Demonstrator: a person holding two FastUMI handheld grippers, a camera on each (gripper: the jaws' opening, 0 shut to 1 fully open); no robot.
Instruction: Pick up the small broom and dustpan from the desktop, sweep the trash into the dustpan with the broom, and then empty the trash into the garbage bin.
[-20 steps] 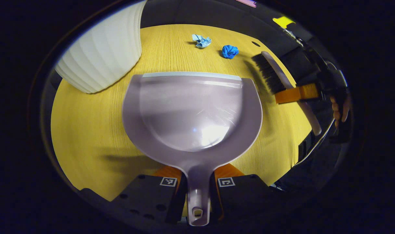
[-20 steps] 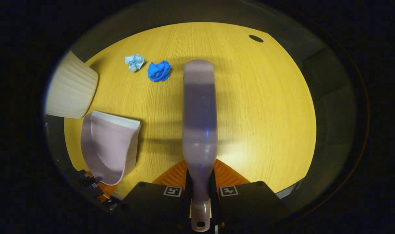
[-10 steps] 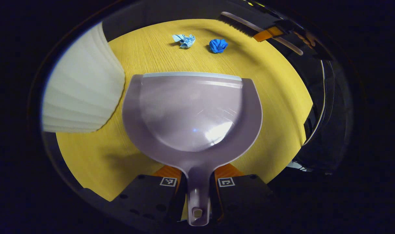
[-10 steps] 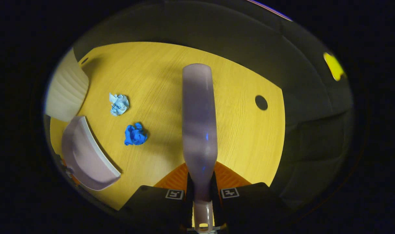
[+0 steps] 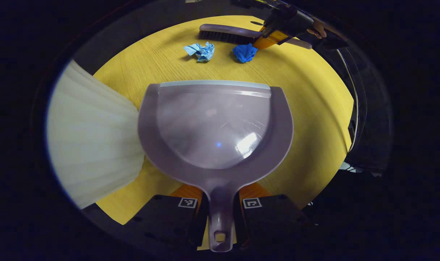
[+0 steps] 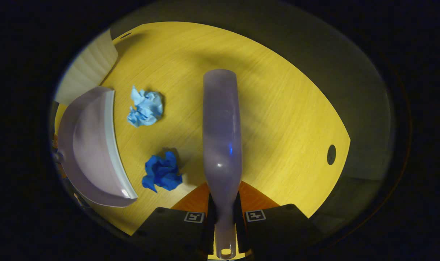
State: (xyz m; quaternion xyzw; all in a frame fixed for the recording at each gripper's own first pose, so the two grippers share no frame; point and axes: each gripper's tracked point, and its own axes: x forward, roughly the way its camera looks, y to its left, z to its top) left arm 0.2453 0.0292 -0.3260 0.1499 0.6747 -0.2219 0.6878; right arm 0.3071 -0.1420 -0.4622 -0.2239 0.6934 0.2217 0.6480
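Plastic dustpan (image 5: pixel 214 123) clamped in left gripper (image 5: pixel 220 208); right gripper (image 6: pixel 223 216) clamps broom (image 6: pixel 221 134) beyond 2 paper wads (image 5: pixel 200 51); an angled stroke may scatter them past dustpan.

In the left gripper view, the dustpan (image 5: pixel 214 127) sits on the bench (image 5: pixel 314 98). The garbage bin (image 5: pixel 93 141) stands just left of the dustpan, touching its side. Two paper balls lie past the dustpan's front edge: one paper ball (image 5: pixel 199 52) to the left, the other paper ball (image 5: pixel 244 53) to the right. The small broom (image 5: pixel 229 34) lies behind them, farthest from the dustpan.
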